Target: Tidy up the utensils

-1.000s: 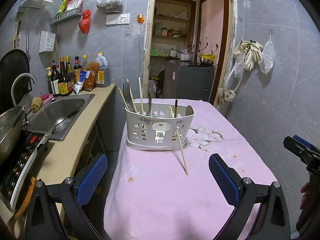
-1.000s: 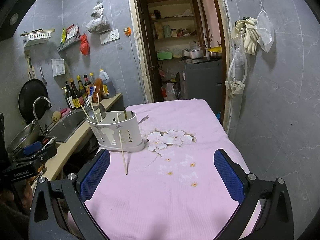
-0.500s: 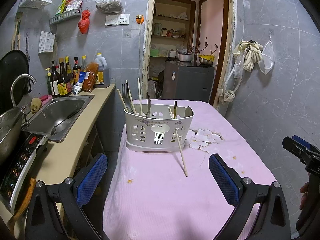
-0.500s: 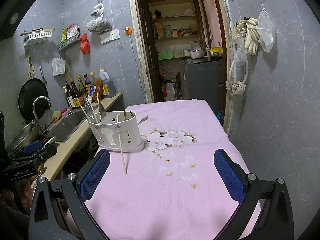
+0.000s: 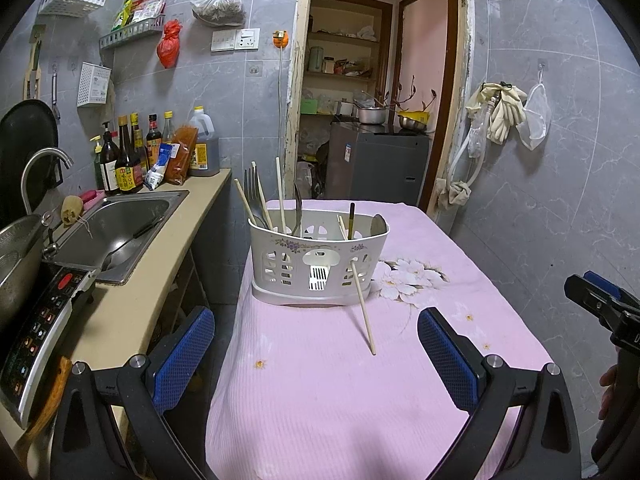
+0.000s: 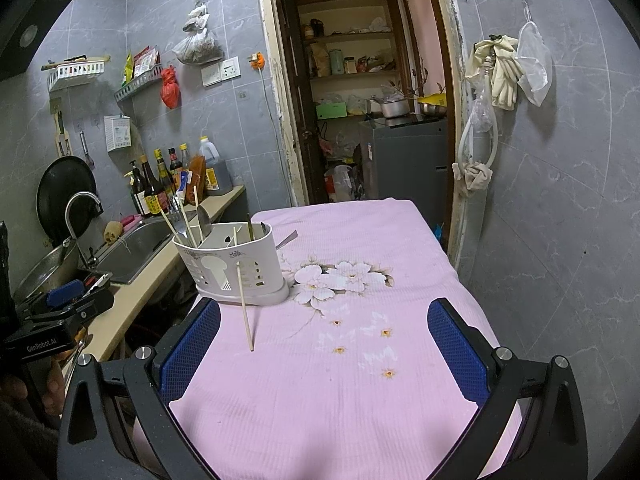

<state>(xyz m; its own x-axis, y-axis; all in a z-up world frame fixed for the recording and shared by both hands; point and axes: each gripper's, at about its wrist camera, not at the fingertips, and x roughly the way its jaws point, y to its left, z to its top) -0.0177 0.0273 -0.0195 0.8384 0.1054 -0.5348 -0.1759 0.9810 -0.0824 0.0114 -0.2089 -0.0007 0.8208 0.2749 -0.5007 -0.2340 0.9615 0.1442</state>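
Note:
A white utensil caddy stands on the pink-clothed table, holding chopsticks, a fork and spoons. One wooden chopstick leans against the caddy's front, its lower tip on the cloth. The caddy and leaning chopstick also show in the right wrist view. My left gripper is open and empty, held back from the caddy. My right gripper is open and empty over the table's near part.
A counter with a steel sink, sauce bottles and an induction cooker runs along the left of the table. A grey wall is on the right. An open doorway lies beyond the table's far end.
Both views have shifted very slightly; the caddy and chopstick keep their positions. Both grippers stay open and empty.

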